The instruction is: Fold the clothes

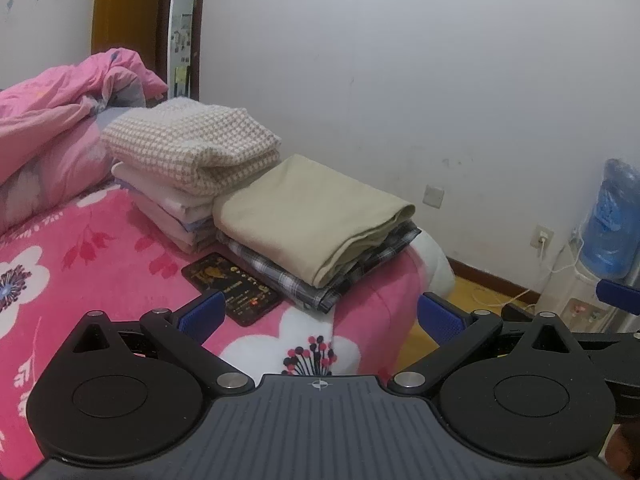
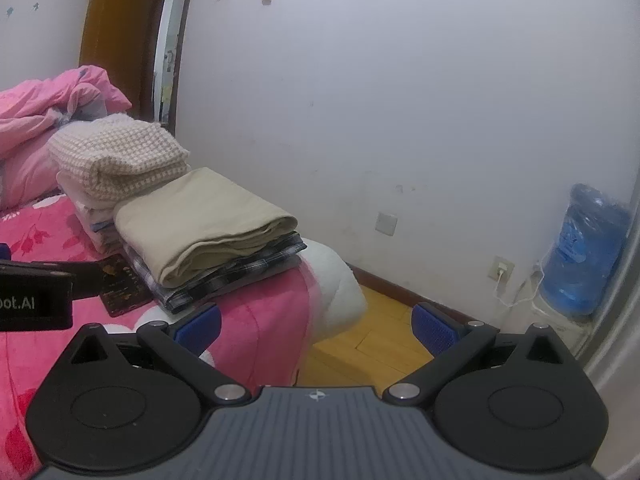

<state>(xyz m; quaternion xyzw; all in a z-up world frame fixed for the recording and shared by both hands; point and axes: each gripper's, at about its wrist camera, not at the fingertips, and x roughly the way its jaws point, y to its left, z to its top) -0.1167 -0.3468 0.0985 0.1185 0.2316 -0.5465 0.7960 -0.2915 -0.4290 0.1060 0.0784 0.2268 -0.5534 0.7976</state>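
1. The left gripper [image 1: 318, 316] hangs above the near edge of the bed [image 1: 100, 264], its jaws spread wide with nothing between the blue pads [image 1: 202, 314]
2. The right gripper [image 2: 316, 326] is held beside it, over the corner of the bed and the wooden floor [image 2: 360, 348]; its jaws are likewise wide apart and hold nothing
3. The folded clothes sit in two stacks on the pink flowered blanket [image 1: 60, 280], near the bed's far corner by the white wall [image 1: 400, 80]
4. The taller stack [image 1: 184, 184] is topped by a pink-and-white checked garment [image 1: 188, 144] over several pale folded pieces
5. The lower stack [image 1: 320, 236] touches it on the right: a beige folded garment [image 1: 304, 208] lies on a grey plaid one [image 1: 304, 284]
6. A dark phone [image 1: 232, 288] lies flat on the blanket just in front of the stacks, touching the plaid edge
7. A crumpled pink quilt [image 1: 52, 120] is heaped behind the stacks, toward the brown door [image 1: 124, 8]
8. A blue water bottle [image 2: 584, 256] stands on a dispenser by the wall, well apart from the bed
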